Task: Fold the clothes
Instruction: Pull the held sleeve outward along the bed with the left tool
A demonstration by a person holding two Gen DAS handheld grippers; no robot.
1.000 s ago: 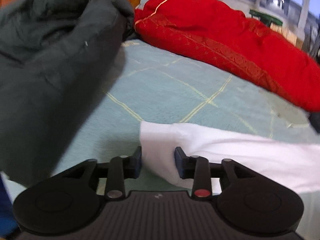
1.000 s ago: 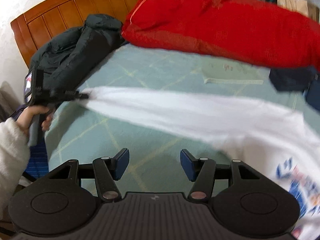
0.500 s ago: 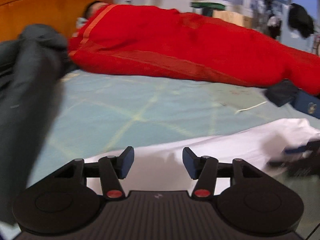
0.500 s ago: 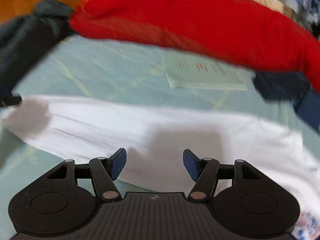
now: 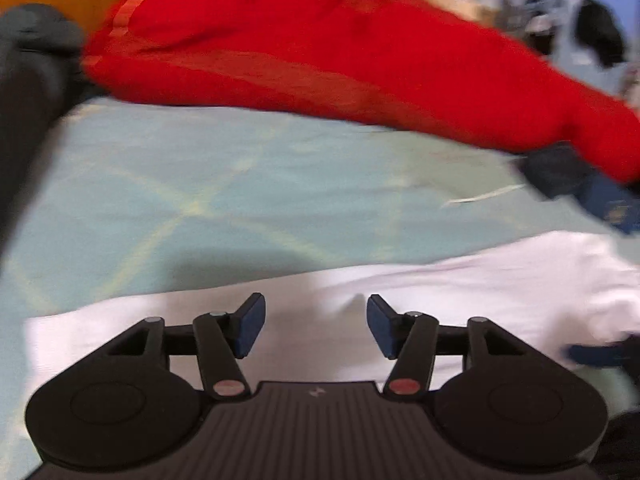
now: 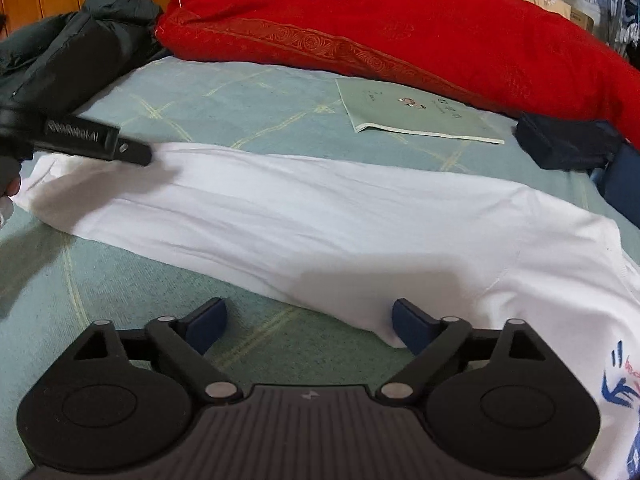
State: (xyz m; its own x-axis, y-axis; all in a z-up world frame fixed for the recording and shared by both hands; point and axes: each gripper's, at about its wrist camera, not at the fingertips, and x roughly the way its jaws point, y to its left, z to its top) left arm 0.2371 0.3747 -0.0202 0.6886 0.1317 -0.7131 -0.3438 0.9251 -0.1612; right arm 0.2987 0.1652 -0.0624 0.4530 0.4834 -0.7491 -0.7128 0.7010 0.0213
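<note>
Bed (image 6: 256, 92) with pale green sheet, red quilt (image 6: 400, 12) and dark jacket (image 6: 68, 48) well beyond both tools; white shirt (image 6: 320, 216) spread as a long band across it. Left hand-held gripper (image 5: 315, 326) wide, holding nothing, over the shirt's end; right hand-held gripper (image 6: 308, 324) wide too, empty, near edge of cloth just ahead and printed part to its right. Best to pinch both layers at matching edges, lift evenly, keep cloth taut.

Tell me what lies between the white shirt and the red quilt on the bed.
In the right wrist view, a pale green booklet lies on the teal bedsheet between the white shirt and the red quilt; otherwise bare sheet.
</note>
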